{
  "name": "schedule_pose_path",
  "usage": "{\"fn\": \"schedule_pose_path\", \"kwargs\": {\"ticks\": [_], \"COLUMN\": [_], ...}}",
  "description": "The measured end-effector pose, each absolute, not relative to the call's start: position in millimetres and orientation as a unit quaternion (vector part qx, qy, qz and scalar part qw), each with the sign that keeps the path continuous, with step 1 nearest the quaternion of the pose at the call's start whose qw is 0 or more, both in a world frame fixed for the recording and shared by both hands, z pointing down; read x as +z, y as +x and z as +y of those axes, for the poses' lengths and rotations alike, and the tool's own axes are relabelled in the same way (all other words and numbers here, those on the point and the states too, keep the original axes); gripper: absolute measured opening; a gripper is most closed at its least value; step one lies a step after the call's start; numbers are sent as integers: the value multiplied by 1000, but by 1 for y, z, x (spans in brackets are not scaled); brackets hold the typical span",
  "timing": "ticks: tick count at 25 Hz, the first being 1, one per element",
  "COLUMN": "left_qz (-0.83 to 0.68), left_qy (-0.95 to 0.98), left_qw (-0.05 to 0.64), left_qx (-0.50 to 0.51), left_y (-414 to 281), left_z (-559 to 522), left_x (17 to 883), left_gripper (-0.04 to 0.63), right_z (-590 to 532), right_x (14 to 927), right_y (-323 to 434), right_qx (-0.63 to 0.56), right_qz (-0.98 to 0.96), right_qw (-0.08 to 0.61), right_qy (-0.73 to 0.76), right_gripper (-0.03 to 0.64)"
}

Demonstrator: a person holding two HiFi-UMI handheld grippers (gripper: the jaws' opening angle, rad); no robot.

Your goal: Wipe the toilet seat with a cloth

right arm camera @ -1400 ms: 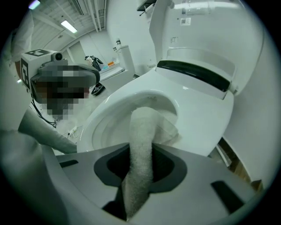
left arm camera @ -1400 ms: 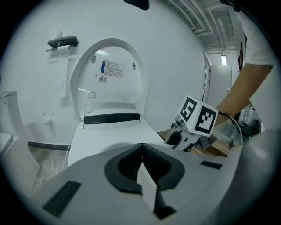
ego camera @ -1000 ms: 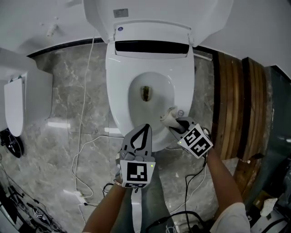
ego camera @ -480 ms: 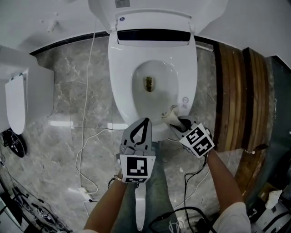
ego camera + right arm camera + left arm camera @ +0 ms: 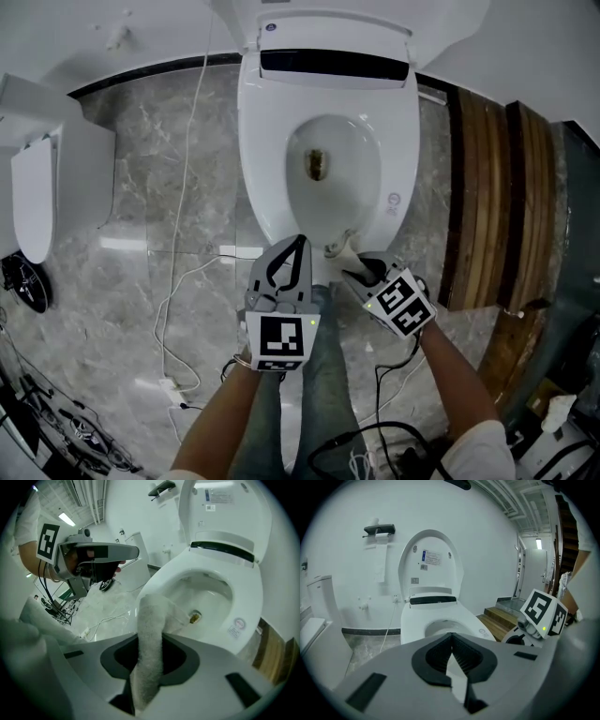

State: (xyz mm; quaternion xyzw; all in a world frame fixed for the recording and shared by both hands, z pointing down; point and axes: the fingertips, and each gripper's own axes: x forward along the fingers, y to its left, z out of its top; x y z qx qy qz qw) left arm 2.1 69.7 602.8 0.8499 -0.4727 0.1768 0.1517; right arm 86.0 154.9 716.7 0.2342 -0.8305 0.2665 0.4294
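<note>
Right tongs (image 5: 354,265) are clamped on the white cloth (image 5: 150,634). It is a rolled strip standing up between the jaws, and its free end sits at the front right edge of the toilet seat (image 5: 265,187). Left tongs (image 5: 300,246) are clenched tight with nothing in them, hovering at the seat's front edge, just beside the right pair. The lid (image 5: 451,576) is up. Its label (image 5: 431,557) carries print too small to read, and so does the round sticker (image 5: 394,199) on the seat's right side.
</note>
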Motion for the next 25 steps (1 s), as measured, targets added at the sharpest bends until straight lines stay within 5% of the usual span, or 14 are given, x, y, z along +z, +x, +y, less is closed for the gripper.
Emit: {"fn": "schedule_pose_path", "kwargs": {"ticks": [25], "left_qz": [-521], "left_qy": [823], "left_qw": [166], "left_qx": [151], "left_y": [-107], "left_z": [53], "left_x": [602], "left_gripper": [11], "right_z": [117], "right_x": [721], "right_y": [-42], "right_qx": [265], "right_qz": [-840], "right_qw": [431], "right_qy": [196], "right_gripper": [101]}}
